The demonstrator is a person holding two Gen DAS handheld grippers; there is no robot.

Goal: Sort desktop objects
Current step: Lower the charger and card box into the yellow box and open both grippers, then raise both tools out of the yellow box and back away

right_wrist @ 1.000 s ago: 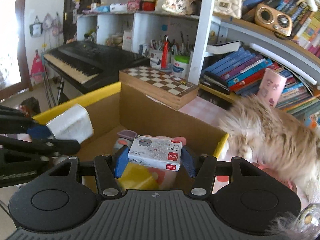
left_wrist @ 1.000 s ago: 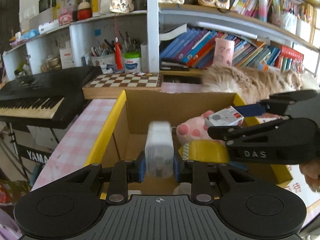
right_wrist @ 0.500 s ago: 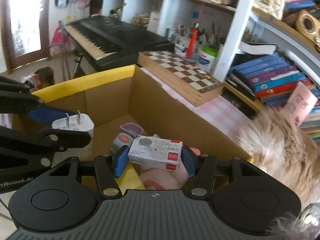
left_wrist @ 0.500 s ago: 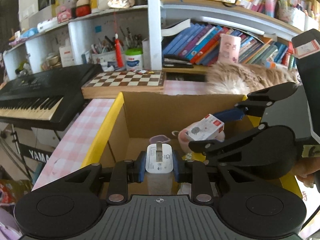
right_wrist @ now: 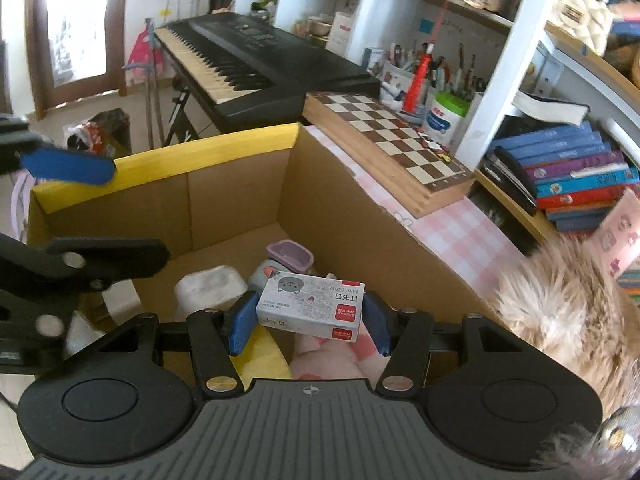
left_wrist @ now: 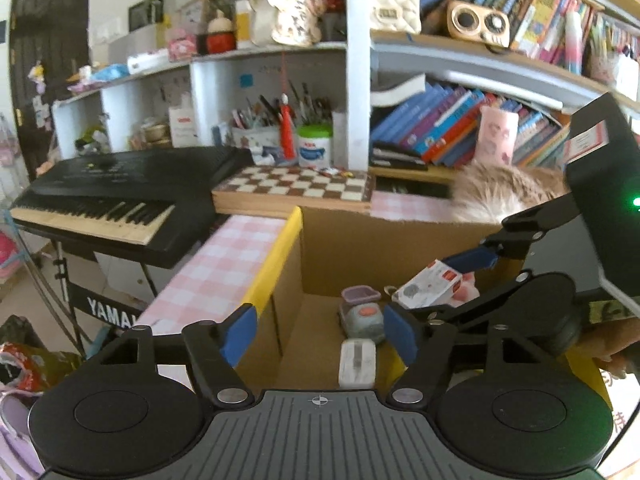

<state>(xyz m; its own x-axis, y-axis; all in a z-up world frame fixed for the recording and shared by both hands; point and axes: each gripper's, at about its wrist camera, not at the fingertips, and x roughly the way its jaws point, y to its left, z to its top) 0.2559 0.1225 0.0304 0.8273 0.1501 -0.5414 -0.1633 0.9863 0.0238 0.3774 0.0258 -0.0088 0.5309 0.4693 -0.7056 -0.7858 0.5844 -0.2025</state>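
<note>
My left gripper (left_wrist: 320, 334) hovers over the cardboard box with a yellow rim (left_wrist: 280, 252); its jaws are opening and nothing is between them. A white charger (left_wrist: 357, 362) lies loose on the box floor just below them, also seen as the white charger (right_wrist: 210, 290) in the right wrist view. My right gripper (right_wrist: 308, 324) is shut on a small white staples box (right_wrist: 312, 306) with a red corner, held above the box interior. From the left wrist view the staples box (left_wrist: 430, 290) hangs at the right.
Inside the box lie a grey round gadget (left_wrist: 362, 318), a small purple container (right_wrist: 290, 254), a pink plush (right_wrist: 332, 356) and a yellow roll (right_wrist: 264, 352). A chessboard (left_wrist: 296, 188) and keyboard (left_wrist: 112, 196) stand behind. A furry animal (right_wrist: 560, 312) lies at the right.
The left jaws have opened and the white charger has dropped from them to the box floor. The right gripper has moved farther over the box with the staples box.
</note>
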